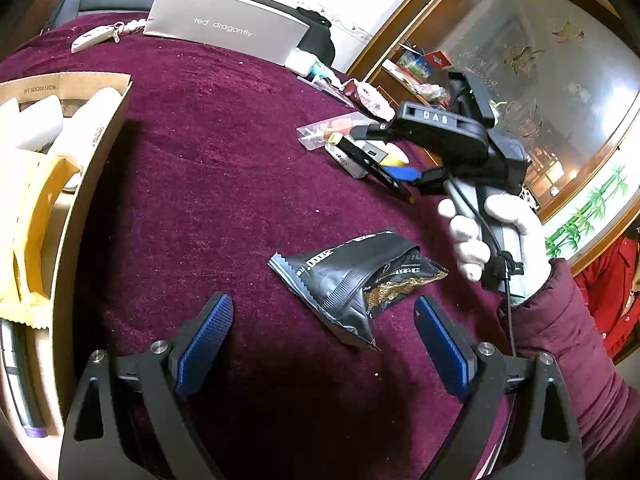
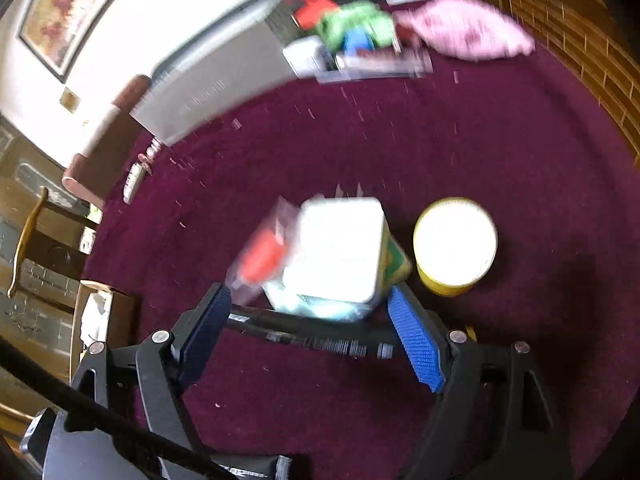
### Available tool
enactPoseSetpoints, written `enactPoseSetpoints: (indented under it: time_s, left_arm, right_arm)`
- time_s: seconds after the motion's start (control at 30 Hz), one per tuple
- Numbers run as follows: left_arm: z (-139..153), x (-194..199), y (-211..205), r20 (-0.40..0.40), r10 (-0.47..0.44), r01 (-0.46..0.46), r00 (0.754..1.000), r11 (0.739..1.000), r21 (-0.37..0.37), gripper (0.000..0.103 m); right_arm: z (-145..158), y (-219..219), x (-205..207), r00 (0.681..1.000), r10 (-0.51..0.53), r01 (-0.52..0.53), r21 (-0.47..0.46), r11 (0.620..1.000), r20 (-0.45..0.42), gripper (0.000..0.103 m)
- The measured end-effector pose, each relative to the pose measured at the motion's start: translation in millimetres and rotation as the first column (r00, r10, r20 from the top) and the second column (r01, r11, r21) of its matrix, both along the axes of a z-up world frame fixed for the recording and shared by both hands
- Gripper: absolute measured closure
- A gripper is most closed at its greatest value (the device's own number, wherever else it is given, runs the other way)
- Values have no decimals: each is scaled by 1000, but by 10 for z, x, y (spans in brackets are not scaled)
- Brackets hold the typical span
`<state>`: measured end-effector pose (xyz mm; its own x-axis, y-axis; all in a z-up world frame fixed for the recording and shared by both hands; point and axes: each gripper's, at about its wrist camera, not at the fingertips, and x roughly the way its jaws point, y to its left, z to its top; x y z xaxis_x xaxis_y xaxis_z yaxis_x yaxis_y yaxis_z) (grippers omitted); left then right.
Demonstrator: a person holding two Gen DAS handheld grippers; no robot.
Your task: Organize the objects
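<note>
A cardboard box [image 1: 92, 184] stands open at nine o'clock in the left wrist view, on a table [image 1: 224, 152] covered in dark maroon cloth; inside it lie white tubes, a yellow packet and a dark pen-like item, too crowded to count. One black foil pouch [image 1: 352, 276], torn open with a gold-patterned inner wrapper showing, lies flat at the centre, just beyond the left gripper [image 1: 324, 344], whose blue-padded jaws stand spread with nothing between them. At two o'clock a white-gloved hand [image 1: 496, 240] holds the right gripper [image 1: 390, 154] over a small pile of packets. In the blurred right wrist view, the right gripper [image 2: 310, 334] is spread wide, a black bar-shaped thing [image 2: 312, 336] lying across between its jaws; whether the pads touch it I cannot tell. Just beyond, at twelve o'clock, sits one white-topped square tin [image 2: 340, 252], with one yellow round tub [image 2: 454, 246] beside it at two o'clock. A grey box [image 1: 224, 24] lies at the table's far edge.
</note>
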<state>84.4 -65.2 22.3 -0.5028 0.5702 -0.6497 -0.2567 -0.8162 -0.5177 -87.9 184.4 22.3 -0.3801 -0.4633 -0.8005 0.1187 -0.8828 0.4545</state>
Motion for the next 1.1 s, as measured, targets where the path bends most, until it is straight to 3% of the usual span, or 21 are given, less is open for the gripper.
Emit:
enactPoseSetpoints:
  time_s: [0.07, 0.17, 0.23, 0.53, 0.7, 0.77, 0.8, 0.87, 0.93, 1.03, 1.1]
  left_arm:
    - [-3, -2, -2, 0, 0, 0, 1000, 1000, 1, 15]
    - [-5, -9, -3, 0, -1, 1, 1000, 1000, 4, 14]
    - [-10, -16, -4, 0, -2, 2, 1000, 1000, 9, 13]
    - [-18, -21, -2, 0, -3, 3, 1000, 1000, 13, 12]
    - [-9, -45, 55, -1, -23, 23, 1000, 1000, 9, 2]
    - [-3, -44, 82, -3, -22, 22, 1000, 1000, -10, 2]
    - [3, -39, 111, -5, -23, 23, 1000, 999, -31, 2]
    - [15, -18, 157, -7, -28, 27, 1000, 998, -64, 2]
    - [20, -5, 176, -8, -37, 36, 999, 996, -85, 2]
    - [56, -6, 232, 20, -63, 66, 998, 987, -145, 4]
    - [146, 30, 266, -12, -87, 83, 996, 981, -177, 4]
  right_arm:
    - [27, 11, 50, 1000, 17, -17, -2, 1000, 8, 21]
    - [34, 38, 142, 997, 58, -53, -78, 996, 58, 21]
    - [33, 24, 214, 996, 66, -63, -63, 996, 55, 21]
    - [58, -230, 627, 981, 195, -189, 151, 970, -24, 21]
    - [-47, -372, 801, 957, 277, -221, 403, 888, -86, 26]
    - [-47, -477, 856, 948, 294, -203, 478, 854, -123, 36]
    - [-39, -505, 866, 946, 299, -205, 476, 855, -128, 43]
    - [-27, -545, 856, 948, 289, -201, 455, 868, -133, 71]
    - [-26, -563, 849, 953, 276, -191, 452, 871, -130, 84]
    - [-30, -458, 853, 967, 234, -171, 419, 892, -103, 90]
    - [-37, -373, 904, 975, 202, -149, 403, 903, -92, 90]
